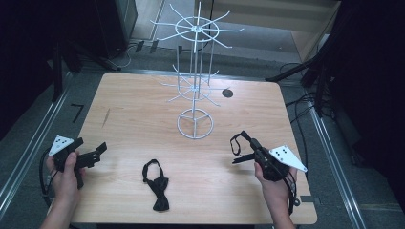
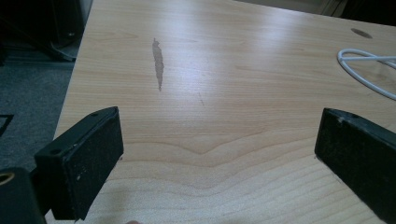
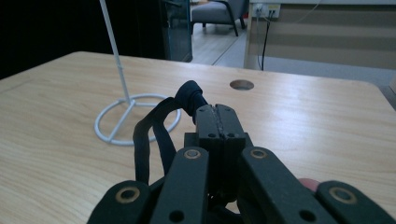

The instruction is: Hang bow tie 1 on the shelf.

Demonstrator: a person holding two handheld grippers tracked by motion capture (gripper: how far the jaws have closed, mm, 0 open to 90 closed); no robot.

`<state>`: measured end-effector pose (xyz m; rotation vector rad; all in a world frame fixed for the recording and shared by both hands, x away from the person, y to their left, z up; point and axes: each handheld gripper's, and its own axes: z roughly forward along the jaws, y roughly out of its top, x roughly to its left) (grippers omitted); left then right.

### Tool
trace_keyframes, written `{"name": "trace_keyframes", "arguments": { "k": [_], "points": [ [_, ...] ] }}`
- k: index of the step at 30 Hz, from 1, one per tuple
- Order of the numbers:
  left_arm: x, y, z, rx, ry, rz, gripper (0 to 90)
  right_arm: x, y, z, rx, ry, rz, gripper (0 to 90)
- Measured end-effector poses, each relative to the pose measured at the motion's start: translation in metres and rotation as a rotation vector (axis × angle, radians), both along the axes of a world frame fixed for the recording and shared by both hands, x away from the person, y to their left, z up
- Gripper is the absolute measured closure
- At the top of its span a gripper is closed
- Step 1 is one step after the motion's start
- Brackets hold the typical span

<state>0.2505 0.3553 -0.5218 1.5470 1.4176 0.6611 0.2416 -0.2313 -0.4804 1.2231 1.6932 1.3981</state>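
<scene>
Light wooden counter [image 1: 143, 109] with rounded corners, a dark streak [image 2: 158, 62] in the grain toward its left side and a round cable hole [image 1: 227, 93] near the far edge. White wire display rack [image 1: 195, 71] upright at the middle of the far half, round base ring [image 1: 195, 124] flat on the wood, two tiers of spoke-like hooks above it. Black bow tie [image 1: 156, 183] lying flat on the near middle of the counter, strap looped at its far end, between the two hands and touching neither tool. Left gripper [image 1: 98, 151] held low over the near left corner in the left hand [image 1: 64, 174], jaws spread wide with bare wood between them in the left gripper view, nothing grasped. Right gripper [image 1: 248, 143] held in the right hand [image 1: 272, 183] over the near right part of the counter, just right of the base ring, jaws pressed together on a second black bow tie [image 3: 189, 100], its knot pinched at the jaw tips and its strap [image 3: 149, 135] hanging in a loop to the left, clear of the wood in the high view. Grey three-cornered plates on top of both tools, cables trailing back past the wrists. Beyond the counter, grey floor, dark curtains at both sides, a chair [image 3: 212, 11] and a wall socket [image 3: 264, 9] far off in the right gripper view.
</scene>
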Motion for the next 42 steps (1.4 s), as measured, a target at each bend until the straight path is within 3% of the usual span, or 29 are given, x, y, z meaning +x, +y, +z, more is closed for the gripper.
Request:
{"name": "trace_keyframes", "arguments": {
  "k": [11, 18, 27, 32, 42],
  "points": [
    [0.001, 0.0, 0.0, 0.002, 0.006, -0.009, 1.6, 0.0, 0.007, 0.014, -0.008, -0.039, 0.019, 90.0],
    [0.002, 0.0, 0.0, 0.0, 0.01, -0.015, 1.6, 0.0, 0.016, 0.02, 0.023, -0.024, 0.042, 90.0],
    [0.003, -0.003, 0.0, 0.03, 0.003, -0.038, 1.5, 0.008, 0.037, 0.025, 0.026, -0.025, 0.068, 90.0],
    [0.004, -0.003, 0.0, 0.025, 0.006, -0.034, 1.6, 0.011, 0.046, 0.027, 0.019, -0.031, 0.084, 90.0],
    [0.003, -0.003, 0.0, 0.028, 0.011, -0.032, 1.6, 0.011, 0.043, 0.03, 0.027, -0.029, 0.084, 90.0]
  ]
}}
